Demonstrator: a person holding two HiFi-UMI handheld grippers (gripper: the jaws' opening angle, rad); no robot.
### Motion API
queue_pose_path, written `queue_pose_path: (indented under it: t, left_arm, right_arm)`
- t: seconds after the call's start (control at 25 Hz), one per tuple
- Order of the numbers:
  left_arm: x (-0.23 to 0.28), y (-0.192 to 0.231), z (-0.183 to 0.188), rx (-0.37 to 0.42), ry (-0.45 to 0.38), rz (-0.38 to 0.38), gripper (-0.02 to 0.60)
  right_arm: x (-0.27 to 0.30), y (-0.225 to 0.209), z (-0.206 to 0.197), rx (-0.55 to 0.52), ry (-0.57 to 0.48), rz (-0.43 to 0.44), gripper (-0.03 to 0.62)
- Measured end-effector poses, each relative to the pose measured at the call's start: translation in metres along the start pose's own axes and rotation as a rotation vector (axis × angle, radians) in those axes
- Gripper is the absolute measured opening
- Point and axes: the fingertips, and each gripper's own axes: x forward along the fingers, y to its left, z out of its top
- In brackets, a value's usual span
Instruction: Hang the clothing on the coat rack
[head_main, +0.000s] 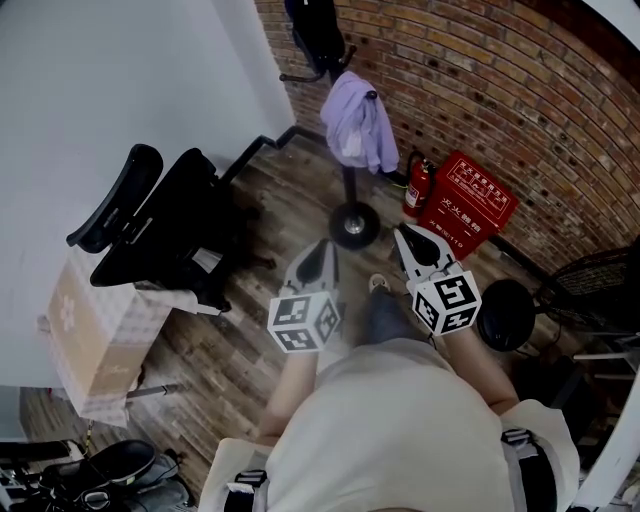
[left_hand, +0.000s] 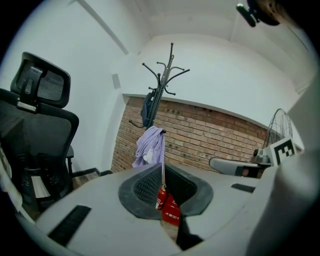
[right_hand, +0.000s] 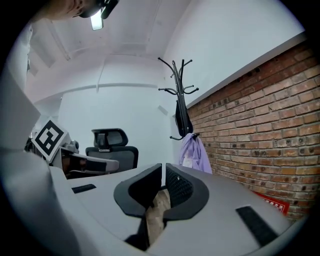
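Note:
A black coat rack (head_main: 349, 183) stands on the wood floor by the brick wall. A lavender garment (head_main: 357, 125) hangs from one of its lower hooks, and a dark garment (head_main: 318, 30) hangs higher up. Both grippers are held side by side in front of the person, pointing at the rack and well short of it. My left gripper (head_main: 326, 246) is shut with nothing in it. My right gripper (head_main: 400, 233) has its jaws together and holds nothing. The rack (left_hand: 162, 80) and lavender garment (left_hand: 150, 146) show in the left gripper view beyond the left gripper (left_hand: 163, 167). The right gripper view shows the rack (right_hand: 178, 80) and garment (right_hand: 194, 152) beyond the right gripper (right_hand: 163, 167).
A black office chair (head_main: 160, 225) stands at the left beside a cardboard box (head_main: 90, 325). A red fire-equipment box (head_main: 470, 205) and an extinguisher (head_main: 415, 185) sit against the brick wall right of the rack. A floor fan (head_main: 595, 290) and a round black base (head_main: 505, 315) are at the right.

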Motion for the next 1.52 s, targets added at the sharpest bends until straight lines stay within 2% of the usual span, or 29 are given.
queue_pose_path:
  t: [0.8, 1.52]
  left_arm:
    - [-0.013, -0.005, 0.005, -0.004, -0.019, 0.001, 0.018]
    - [-0.009, -0.006, 0.006, -0.016, -0.023, -0.009, 0.018]
  right_arm:
    - [-0.007, 0.016, 0.008, -0.019, -0.018, 0.038, -0.002]
    - [-0.006, 0.013, 0.013, -0.012, -0.035, 0.029, -0.002]
